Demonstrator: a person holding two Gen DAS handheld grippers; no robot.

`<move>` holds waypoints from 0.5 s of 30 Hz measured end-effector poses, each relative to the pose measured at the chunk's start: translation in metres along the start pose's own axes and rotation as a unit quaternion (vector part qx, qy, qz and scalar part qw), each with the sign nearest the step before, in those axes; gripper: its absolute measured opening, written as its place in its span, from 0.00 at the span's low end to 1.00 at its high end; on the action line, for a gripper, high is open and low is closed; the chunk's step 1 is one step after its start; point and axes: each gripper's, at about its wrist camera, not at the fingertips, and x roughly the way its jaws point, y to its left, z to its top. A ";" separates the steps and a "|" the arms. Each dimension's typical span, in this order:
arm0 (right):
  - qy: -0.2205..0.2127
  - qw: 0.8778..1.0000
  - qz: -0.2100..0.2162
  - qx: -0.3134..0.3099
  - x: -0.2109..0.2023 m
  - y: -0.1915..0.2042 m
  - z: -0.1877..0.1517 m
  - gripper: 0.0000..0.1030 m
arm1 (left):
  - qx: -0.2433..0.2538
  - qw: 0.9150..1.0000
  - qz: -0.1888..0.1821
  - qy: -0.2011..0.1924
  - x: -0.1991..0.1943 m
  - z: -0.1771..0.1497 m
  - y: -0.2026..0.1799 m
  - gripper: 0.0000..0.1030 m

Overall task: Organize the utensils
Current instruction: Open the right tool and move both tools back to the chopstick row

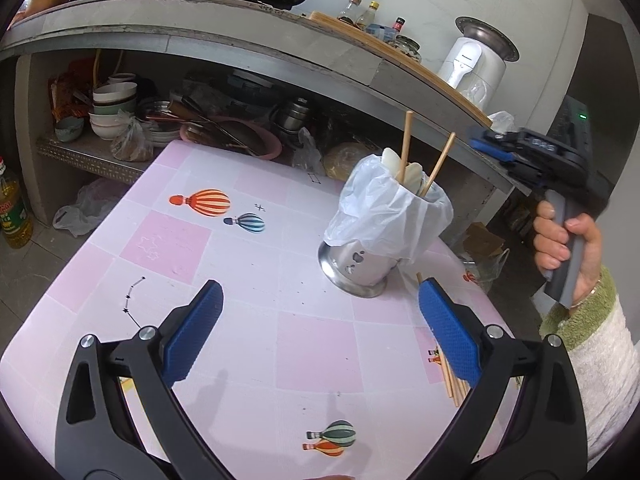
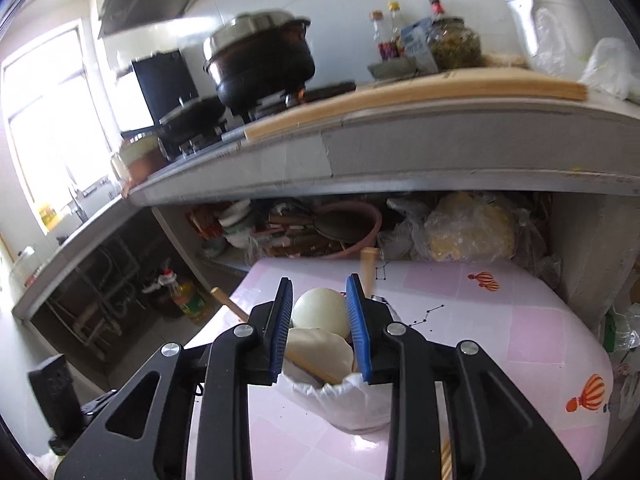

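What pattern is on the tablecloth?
Pink and white checks with hot-air balloons on the tablecloth, clearest in the left wrist view.

Desk (image 1: 248,264) covered in pink-and-white checked cloth printed with striped hot-air balloons: orange-white, blue, green. Shiny steel utensil holder (image 1: 360,268) lined with white plastic bag (image 1: 384,212). Pale wooden chopsticks (image 1: 408,140), cream plastic spoons (image 2: 320,312) inside. Left gripper (image 1: 320,320) black with blue dimpled pads; right gripper (image 2: 320,320) same colours.

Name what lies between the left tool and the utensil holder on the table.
Only bare pink tablecloth lies between the left tool and the steel utensil holder, seen in the left wrist view; loose chopsticks lie off to the side.
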 end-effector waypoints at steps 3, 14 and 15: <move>-0.020 1.000 0.001 0.017 -0.031 -0.010 -0.006 0.28 | 0.003 1.000 -0.007 0.007 0.003 -0.001 -0.005 0.92; 0.017 0.991 -0.110 0.075 -0.099 -0.055 -0.127 0.28 | 0.024 0.996 -0.079 0.044 0.027 -0.013 -0.030 0.92; 0.027 0.989 -0.118 0.084 -0.098 -0.058 -0.142 0.28 | 0.028 0.995 -0.082 0.053 0.033 -0.015 -0.035 0.92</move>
